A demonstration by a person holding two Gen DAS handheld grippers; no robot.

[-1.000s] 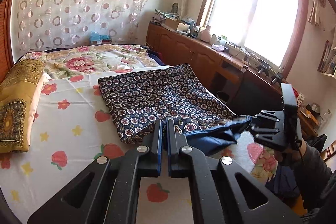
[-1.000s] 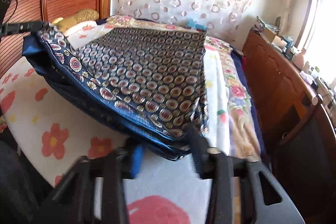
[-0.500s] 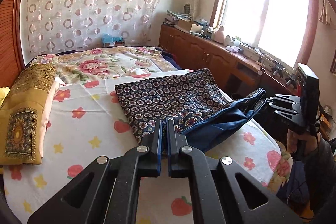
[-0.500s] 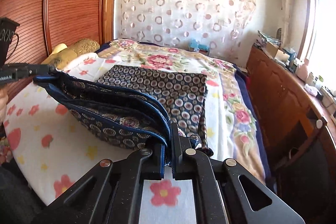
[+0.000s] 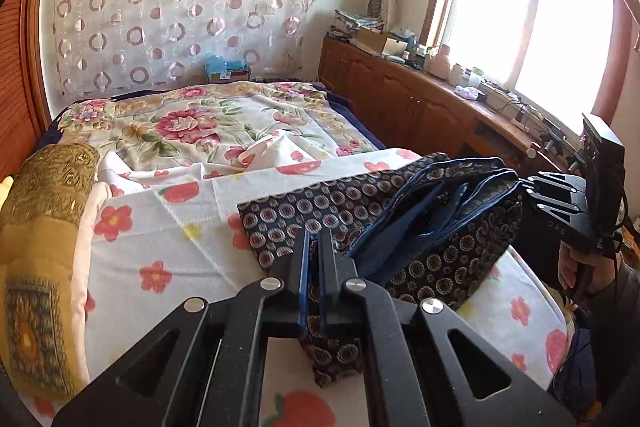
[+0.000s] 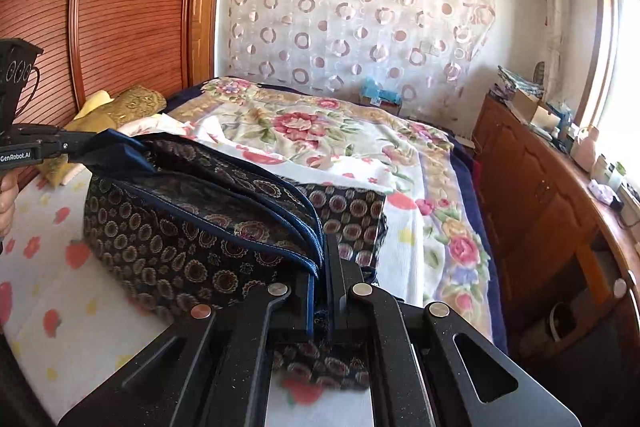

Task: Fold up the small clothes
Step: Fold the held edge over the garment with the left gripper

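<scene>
A dark patterned garment [image 5: 440,227] hangs stretched above a bed [image 5: 160,227]. The left hand-held gripper [image 5: 314,259] clenches one corner; the right hand-held gripper [image 6: 326,267] clenches the other. The garment's far end lies on the bed's flowered sheet [image 6: 404,239].

Daylight from the window [image 5: 532,15], blown out to white in the left wrist view; the room near it is bright. Heavy fisheye bending and black vignette at the corners. Bed sheet [image 6: 48,283] soft and blurred near the right-view lower edge; the curtain [image 6: 352,15] is sharp.
</scene>
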